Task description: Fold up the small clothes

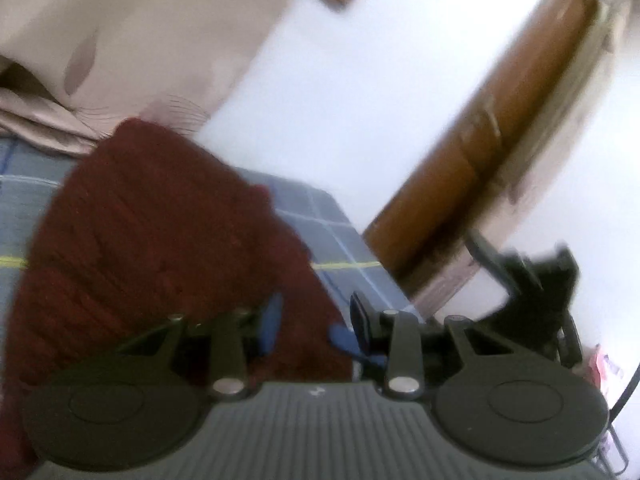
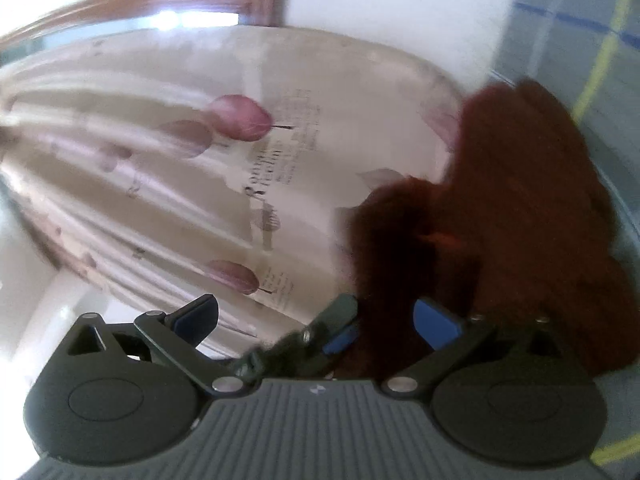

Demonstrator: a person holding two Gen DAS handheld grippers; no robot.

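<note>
A dark red knitted garment (image 1: 160,240) hangs lifted off the blue-grey checked bedsheet (image 1: 344,240). My left gripper (image 1: 308,328) is shut on a fold of it, with red fabric pinched between the blue pads (image 1: 272,320). In the right wrist view the same garment (image 2: 520,200) hangs on the right. My right gripper (image 2: 316,320) stands wide open, with its right pad (image 2: 436,324) beside the cloth and its left finger far off. A blurred black finger with a blue pad (image 2: 336,328) sits between them, seemingly the other gripper's. Both views are motion-blurred.
A beige curtain with pink flowers (image 2: 200,140) hangs behind the bed, also in the left wrist view as the curtain (image 1: 140,40). A brown wooden door frame (image 1: 460,160) and white wall stand to the right. A black device (image 1: 532,280) is at right.
</note>
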